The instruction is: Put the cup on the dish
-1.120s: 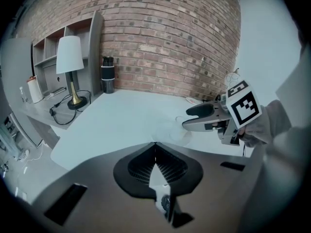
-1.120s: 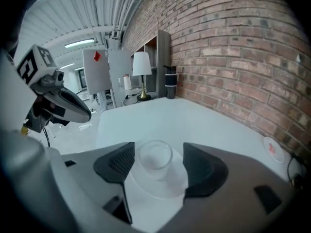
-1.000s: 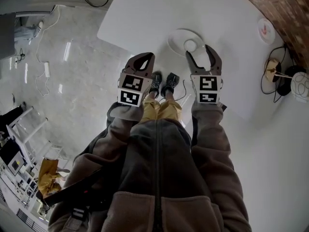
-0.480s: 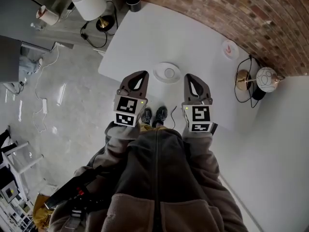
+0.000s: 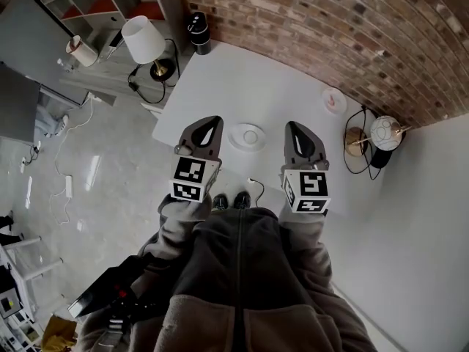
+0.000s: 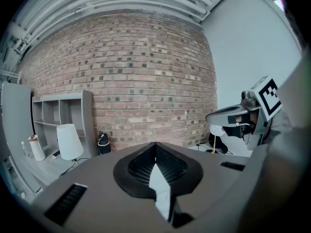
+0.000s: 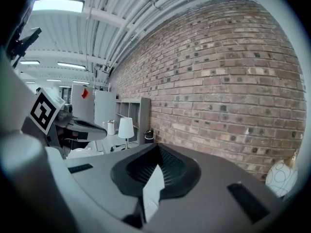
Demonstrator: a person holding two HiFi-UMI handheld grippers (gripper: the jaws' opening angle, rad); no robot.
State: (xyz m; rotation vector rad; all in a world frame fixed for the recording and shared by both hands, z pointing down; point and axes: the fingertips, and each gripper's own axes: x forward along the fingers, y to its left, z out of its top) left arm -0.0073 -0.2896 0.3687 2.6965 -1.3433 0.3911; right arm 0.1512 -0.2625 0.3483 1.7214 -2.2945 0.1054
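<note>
A small white cup stands in the middle of a round white dish on the white table. My left gripper hovers just left of the dish, shut and empty. On the dish's other side my right gripper is held up, also shut with nothing in it. Neither touches the cup or the dish. In the left gripper view the left gripper points level at the brick wall. In the right gripper view the right gripper does the same. The cup and dish are hidden in both.
A small pink-marked plate lies near the table's right edge and a black cylinder stands at its back left corner. A white lamp stands left of the table, a globe lamp to the right. The brick wall lies behind.
The right gripper stood open around the cup on the dish; it has shut empty and drawn back. Both grippers have lifted and the head view now takes in more of the room.
</note>
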